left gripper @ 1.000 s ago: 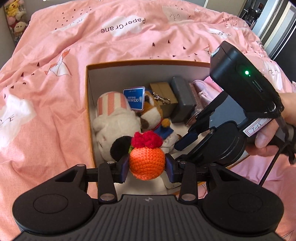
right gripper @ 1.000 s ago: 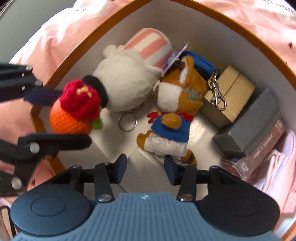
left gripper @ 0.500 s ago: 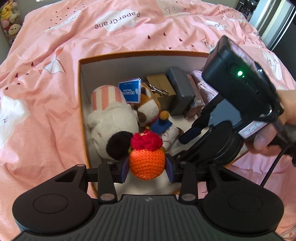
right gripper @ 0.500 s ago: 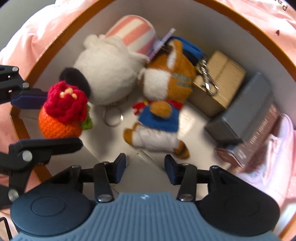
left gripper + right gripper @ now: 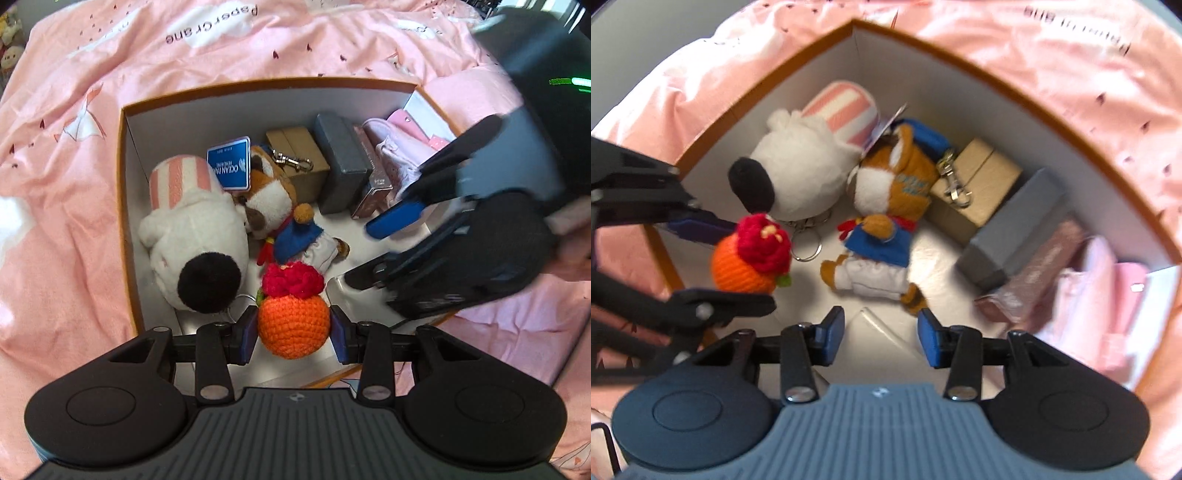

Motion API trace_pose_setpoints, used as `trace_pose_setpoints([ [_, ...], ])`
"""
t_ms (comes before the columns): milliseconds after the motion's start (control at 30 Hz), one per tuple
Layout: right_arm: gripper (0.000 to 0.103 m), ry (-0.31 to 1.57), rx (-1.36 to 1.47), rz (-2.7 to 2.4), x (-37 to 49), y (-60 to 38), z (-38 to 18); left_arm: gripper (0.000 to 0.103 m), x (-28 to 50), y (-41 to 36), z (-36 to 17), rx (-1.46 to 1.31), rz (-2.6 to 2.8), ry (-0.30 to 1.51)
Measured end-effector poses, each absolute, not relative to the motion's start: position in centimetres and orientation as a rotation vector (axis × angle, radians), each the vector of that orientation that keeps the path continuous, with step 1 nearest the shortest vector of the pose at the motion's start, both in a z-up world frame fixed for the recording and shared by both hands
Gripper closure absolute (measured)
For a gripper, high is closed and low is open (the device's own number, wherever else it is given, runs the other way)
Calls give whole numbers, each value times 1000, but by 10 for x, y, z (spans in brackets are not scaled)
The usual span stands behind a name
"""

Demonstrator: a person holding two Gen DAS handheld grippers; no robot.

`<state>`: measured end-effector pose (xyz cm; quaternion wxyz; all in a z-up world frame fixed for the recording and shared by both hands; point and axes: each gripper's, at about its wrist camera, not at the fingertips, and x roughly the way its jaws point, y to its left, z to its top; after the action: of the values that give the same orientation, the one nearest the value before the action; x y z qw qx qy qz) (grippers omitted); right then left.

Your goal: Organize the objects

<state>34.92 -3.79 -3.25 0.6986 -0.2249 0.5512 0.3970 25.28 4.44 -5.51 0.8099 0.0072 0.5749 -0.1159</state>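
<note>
the left gripper point(image 5: 293, 330) is clamped on the crocheted orange ball point(image 5: 293, 325), one blue pad pressing each side, with the ball's red knitted top point(image 5: 291, 278) facing away from the camera. the gripper points down and forward over the near edge of the open box point(image 5: 125, 177), holding the ball above the box floor near the near left corner. in the right wrist view the same ball point(image 5: 746, 264) sits between the left gripper's fingers point(image 5: 716, 225), which reach in from the left. the right gripper point(image 5: 881, 338) has its jaws apart with nothing between them; it is angled down into the box from the right, over bare white floor. just beyond the ball lies the white plush dog point(image 5: 195, 243), black nose toward the near side, with a pink striped hat at its far end. touching its right side is the brown plush toy point(image 5: 280, 214) in blue clothing. farther right stand a tan box point(image 5: 299, 162), a grey case point(image 5: 341, 162) and pink items point(image 5: 399, 155) against the far right wall. the box rests on a pink duvet point(image 5: 66, 184).
</note>
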Motion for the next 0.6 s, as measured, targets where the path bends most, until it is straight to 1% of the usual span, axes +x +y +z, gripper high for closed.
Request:
trace_pose_setpoints([
  [200,57,1208,-491,863,343,-52,-17,57,259,45,-63,-19,-226,1272],
  [300,57,1210,-492,853,340,-50,-16,57,259,44,-65,-11,-210,1273],
  [433,56,1206,-487,842,333,-73,-20,57,258,46,-64,-9,-202,1268],
  [500,54,1198,-486,835,332,-76,-16,51,258,46,-63,-3,-201,1262],
  [600,52,1188,-475,828,328,-89,-25,45,256,46,-60,-6,-193,1245],
])
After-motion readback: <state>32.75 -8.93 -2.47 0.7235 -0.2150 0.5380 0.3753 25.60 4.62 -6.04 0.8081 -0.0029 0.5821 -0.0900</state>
